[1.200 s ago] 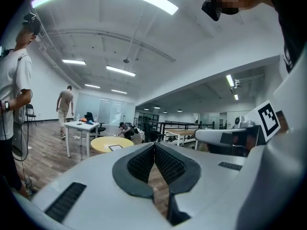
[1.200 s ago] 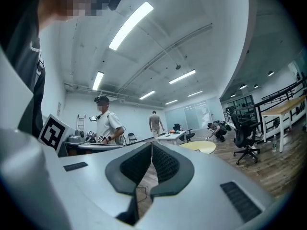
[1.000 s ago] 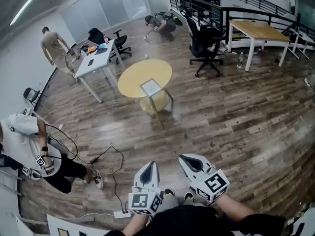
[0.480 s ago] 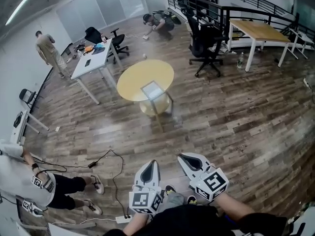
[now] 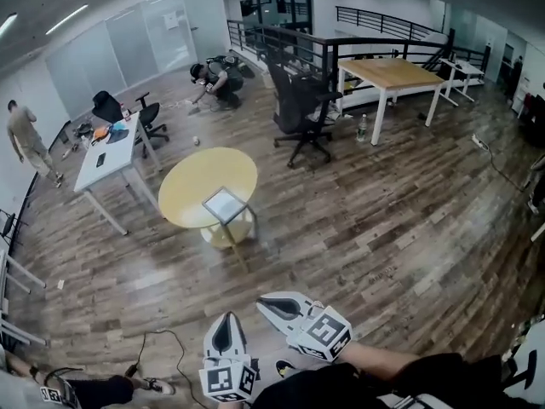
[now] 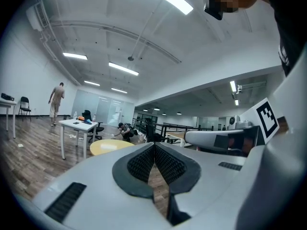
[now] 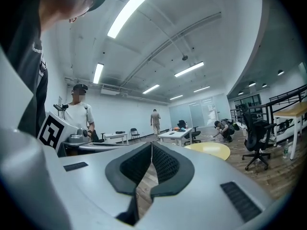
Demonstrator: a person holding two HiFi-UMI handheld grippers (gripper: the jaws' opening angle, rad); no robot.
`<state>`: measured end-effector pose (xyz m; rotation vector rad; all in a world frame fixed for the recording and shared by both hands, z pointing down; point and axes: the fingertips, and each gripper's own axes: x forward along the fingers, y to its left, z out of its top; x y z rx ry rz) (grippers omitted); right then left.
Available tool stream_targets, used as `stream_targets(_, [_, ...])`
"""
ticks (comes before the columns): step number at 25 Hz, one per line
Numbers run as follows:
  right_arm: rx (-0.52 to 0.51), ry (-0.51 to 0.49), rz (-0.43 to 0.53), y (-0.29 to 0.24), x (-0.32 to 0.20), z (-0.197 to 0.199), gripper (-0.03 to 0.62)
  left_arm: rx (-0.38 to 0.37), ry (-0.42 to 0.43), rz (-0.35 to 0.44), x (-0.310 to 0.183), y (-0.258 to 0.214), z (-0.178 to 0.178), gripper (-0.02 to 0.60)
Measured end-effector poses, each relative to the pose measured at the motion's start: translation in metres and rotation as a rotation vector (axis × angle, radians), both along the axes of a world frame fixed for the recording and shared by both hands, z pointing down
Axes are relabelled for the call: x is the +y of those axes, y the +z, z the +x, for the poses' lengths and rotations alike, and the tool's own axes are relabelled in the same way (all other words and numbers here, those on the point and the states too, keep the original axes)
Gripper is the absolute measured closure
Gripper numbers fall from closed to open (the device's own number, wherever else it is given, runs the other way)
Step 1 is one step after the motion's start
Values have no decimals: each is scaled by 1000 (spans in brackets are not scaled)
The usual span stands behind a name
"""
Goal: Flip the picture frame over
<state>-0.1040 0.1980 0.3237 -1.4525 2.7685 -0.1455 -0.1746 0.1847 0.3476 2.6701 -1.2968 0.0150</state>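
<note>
The picture frame point(image 5: 224, 204) lies flat at the near edge of a round yellow table point(image 5: 197, 182), far across the wooden floor from me. Both grippers are held level and low at the bottom of the head view, well short of the table. My left gripper point(image 5: 226, 319) is shut with nothing in it; its pads meet at the tip point(image 6: 154, 145). My right gripper point(image 5: 263, 302) is shut and empty too point(image 7: 151, 145). The yellow table shows small ahead in the left gripper view point(image 6: 108, 146) and in the right gripper view point(image 7: 211, 150).
A white desk point(image 5: 106, 156) with a chair stands left of the round table. A black office chair point(image 5: 302, 109) and a wooden table point(image 5: 396, 73) stand behind. A person crouches at the back point(image 5: 213, 79), another walks at far left point(image 5: 24, 143). A cable point(image 5: 162, 348) lies on the floor.
The view has swung right and advanced: the round table now sits further left, and the person in white at the lower left has slid almost out of view. Both grippers stay shut.
</note>
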Motion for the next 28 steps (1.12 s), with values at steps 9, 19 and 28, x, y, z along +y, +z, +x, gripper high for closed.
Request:
stream_targets(9, [37, 24, -12, 10, -45, -10, 576, 36, 27, -15, -51, 11, -5, 558])
stream_targets(19, [32, 10, 10, 11, -127, 27, 576, 20, 12, 10, -134, 8, 34, 558])
stream_targets(28, [-3, 34, 40, 1, -212, 98, 576, -10, 10, 47, -221, -5, 96, 558])
